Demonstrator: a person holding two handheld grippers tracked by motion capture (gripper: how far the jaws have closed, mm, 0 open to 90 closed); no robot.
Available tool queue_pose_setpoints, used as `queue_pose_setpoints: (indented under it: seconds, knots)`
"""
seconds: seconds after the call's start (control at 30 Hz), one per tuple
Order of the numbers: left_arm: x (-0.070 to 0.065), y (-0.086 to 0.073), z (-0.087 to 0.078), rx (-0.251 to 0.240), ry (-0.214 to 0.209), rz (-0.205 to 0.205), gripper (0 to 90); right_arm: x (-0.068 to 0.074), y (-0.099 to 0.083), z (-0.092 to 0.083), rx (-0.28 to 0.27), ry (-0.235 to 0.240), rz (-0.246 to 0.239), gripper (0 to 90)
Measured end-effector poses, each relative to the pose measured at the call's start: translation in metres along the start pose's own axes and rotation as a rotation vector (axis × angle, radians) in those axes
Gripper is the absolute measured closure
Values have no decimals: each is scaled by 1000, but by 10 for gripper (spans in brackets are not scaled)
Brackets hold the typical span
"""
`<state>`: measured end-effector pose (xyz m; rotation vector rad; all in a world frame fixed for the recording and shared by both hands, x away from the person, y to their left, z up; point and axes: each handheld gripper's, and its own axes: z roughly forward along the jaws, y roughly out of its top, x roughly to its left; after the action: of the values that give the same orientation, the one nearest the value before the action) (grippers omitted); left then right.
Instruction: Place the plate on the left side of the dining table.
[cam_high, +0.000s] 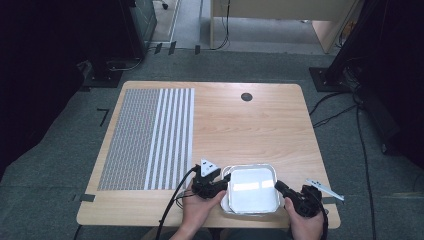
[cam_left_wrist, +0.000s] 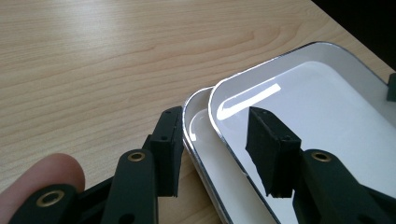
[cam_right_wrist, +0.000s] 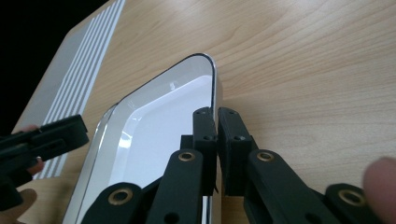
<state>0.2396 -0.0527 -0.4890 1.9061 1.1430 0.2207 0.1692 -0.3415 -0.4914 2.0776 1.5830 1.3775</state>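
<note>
Two white trays with silver rims are nested near the table's front edge; the upper tray (cam_high: 248, 166) (cam_left_wrist: 327, 107) sits slightly askew in the lower tray (cam_left_wrist: 198, 122). My left gripper (cam_high: 226, 183) (cam_left_wrist: 219, 154) is open and straddles the trays' left rims, one jaw outside the lower tray and one over the upper tray's floor. My right gripper (cam_high: 279, 188) (cam_right_wrist: 216, 140) is shut on the upper tray's right rim (cam_right_wrist: 212, 79), which runs between its pads. The left gripper (cam_right_wrist: 42, 140) also appears across the tray in the right gripper view.
A grey-and-white striped mat (cam_high: 147, 137) (cam_right_wrist: 79, 70) covers the table's left part. A small black round grommet (cam_high: 246, 97) sits at the back of the wooden table (cam_high: 250, 130). The front edge lies just below the trays. Cables trail on the floor at the right.
</note>
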Motion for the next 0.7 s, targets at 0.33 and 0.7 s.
queue_pose_setpoints:
  seconds: [0.33,0.7]
  knots:
    - [-10,-1,-8,-3,-39,8,598,9,2,-1,-39,-40,-112,826]
    - [-19,-10,-1,41,-55,31,631,13,-6,-6,-7,-73,-174,793]
